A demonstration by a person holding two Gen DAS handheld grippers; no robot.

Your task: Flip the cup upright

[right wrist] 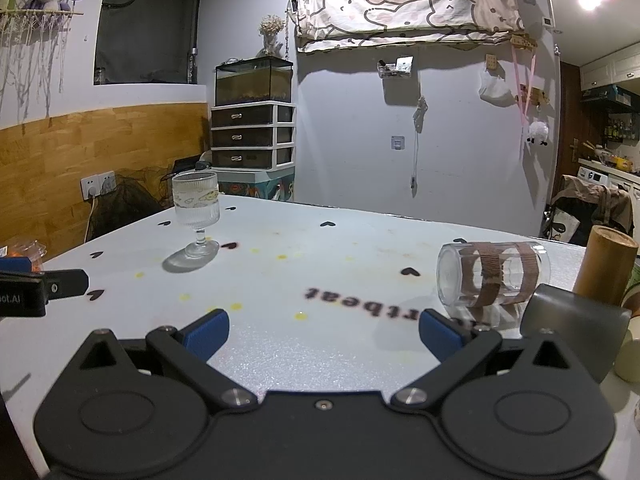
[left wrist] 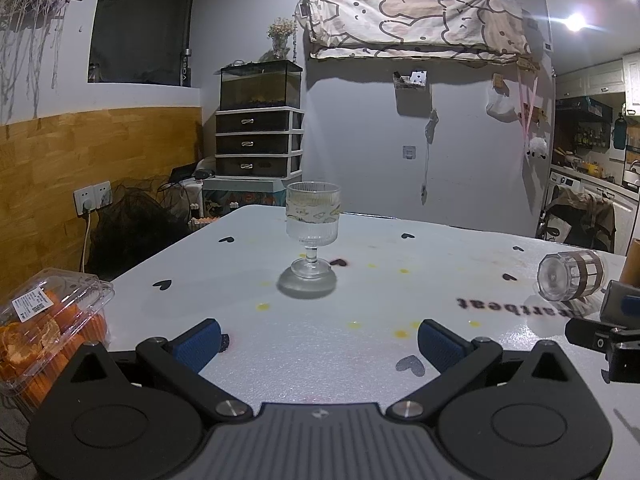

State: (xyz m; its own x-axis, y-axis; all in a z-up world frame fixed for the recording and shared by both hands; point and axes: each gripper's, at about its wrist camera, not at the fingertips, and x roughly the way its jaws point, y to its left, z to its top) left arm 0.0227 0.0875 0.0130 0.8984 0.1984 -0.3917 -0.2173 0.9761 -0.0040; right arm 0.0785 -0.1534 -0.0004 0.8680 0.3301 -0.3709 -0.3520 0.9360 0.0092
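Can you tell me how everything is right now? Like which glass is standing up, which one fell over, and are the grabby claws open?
Stemmed glass: upright on the table, untouched.
Striped cup: lying on its side on the table, nothing gripping it.
Bamboo tube: upright behind the striped cup.
Plastic box of orange food: lid shut.
Left gripper: open, empty.
Right gripper: open, empty, near the striped cup.

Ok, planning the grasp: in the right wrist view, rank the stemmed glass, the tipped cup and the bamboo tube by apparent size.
1. Tipped cup, largest.
2. Stemmed glass, about as tall as the cup is long, but narrower and farther off, so unsure.
3. Bamboo tube, partly hidden behind the grey block, so unsure.
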